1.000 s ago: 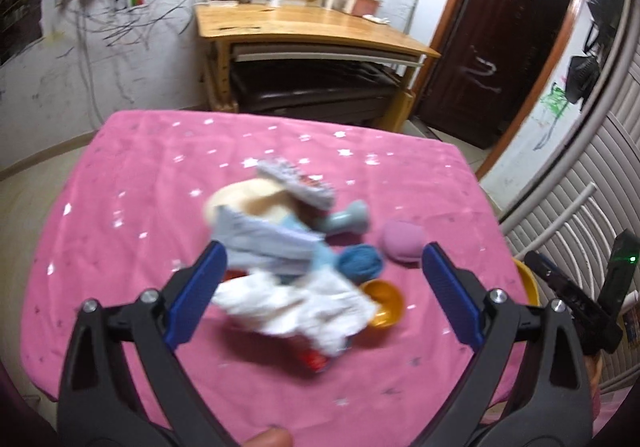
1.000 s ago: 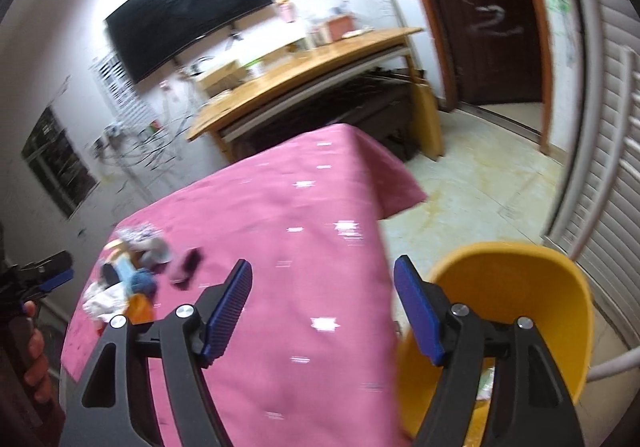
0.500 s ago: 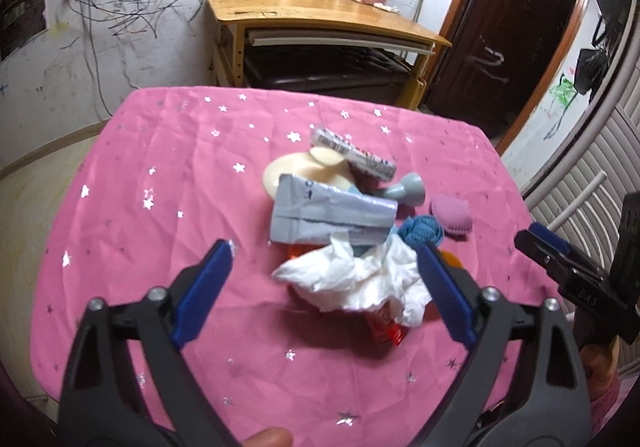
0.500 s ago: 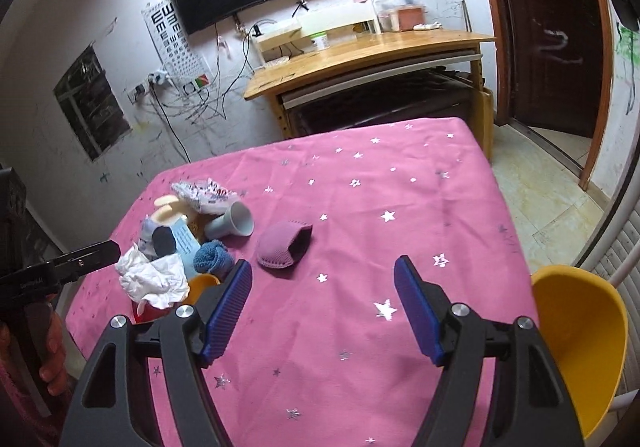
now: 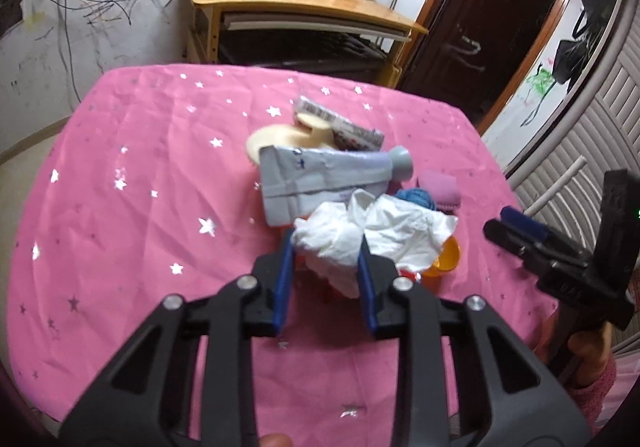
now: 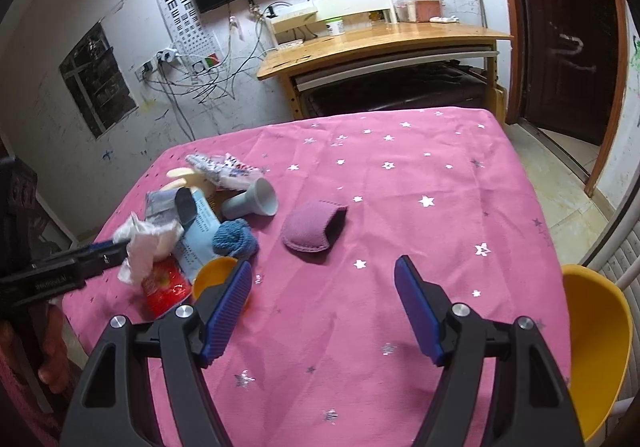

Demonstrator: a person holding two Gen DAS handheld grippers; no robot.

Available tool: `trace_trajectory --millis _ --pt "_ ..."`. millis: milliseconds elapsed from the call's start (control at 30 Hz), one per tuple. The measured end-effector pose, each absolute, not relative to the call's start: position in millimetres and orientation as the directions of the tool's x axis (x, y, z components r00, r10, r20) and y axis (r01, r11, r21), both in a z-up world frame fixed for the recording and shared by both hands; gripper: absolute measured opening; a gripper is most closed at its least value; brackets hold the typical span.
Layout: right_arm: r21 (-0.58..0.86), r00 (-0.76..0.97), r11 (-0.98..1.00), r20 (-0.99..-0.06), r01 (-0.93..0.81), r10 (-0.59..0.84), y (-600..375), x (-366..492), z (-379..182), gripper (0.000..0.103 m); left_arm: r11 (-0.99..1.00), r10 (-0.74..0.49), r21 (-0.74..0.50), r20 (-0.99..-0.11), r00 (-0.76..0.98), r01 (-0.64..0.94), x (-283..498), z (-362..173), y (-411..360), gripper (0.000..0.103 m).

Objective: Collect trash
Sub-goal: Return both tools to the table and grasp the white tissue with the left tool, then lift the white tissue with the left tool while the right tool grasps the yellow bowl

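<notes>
The left gripper reaches forward and slightly downward over the near edge of the pink star-print tablecloth, its blue-padded jaws drawn in against the crumpled white tissue, which bulges out between and above them; the tissue is pinched at its near, lower portion. In the right wrist view the same gripper enters from 9 o'clock, nearly level with the table, with its tip buried in the tissue. The tissue sits on top of a cluster of items at the left side of the table: a flattened grey tube with a grey cap at 12 o'clock from the tissue, a cream disc-shaped object and a printed wrapper beyond it, a blue yarn ball, an orange bowl and a red wrapper just under the tissue's near edge. A mauve pouch lies apart from the cluster toward table centre. The right gripper is held above the near half of the table, angled downward, its jaws spread wide with nothing between them. A yellow bin stands off the table edge at 4 o'clock in the right wrist view.
</notes>
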State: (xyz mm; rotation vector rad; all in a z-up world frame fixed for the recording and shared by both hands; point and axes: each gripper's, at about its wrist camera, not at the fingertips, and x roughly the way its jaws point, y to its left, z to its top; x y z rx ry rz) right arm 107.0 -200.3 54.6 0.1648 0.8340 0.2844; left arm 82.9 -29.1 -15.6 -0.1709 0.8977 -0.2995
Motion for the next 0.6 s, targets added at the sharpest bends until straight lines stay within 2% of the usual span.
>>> trace_trajectory --millis 367,600 --pt "0.252 0.587 0.922 -0.713 -0.295 0.383 -157.3 106.4 53.1 0.069 0.948 -0.310 -0.276 -0.697 0.646 0.157 67.9 9.5 -2.7 0.026" --pt "0.228 0.551 0.912 -0.737 -0.342 0.391 -133.0 110.3 49.3 0.069 0.932 -0.347 -0.332 -0.699 0.625 0.146 64.8 10.3 17.0 0.026"
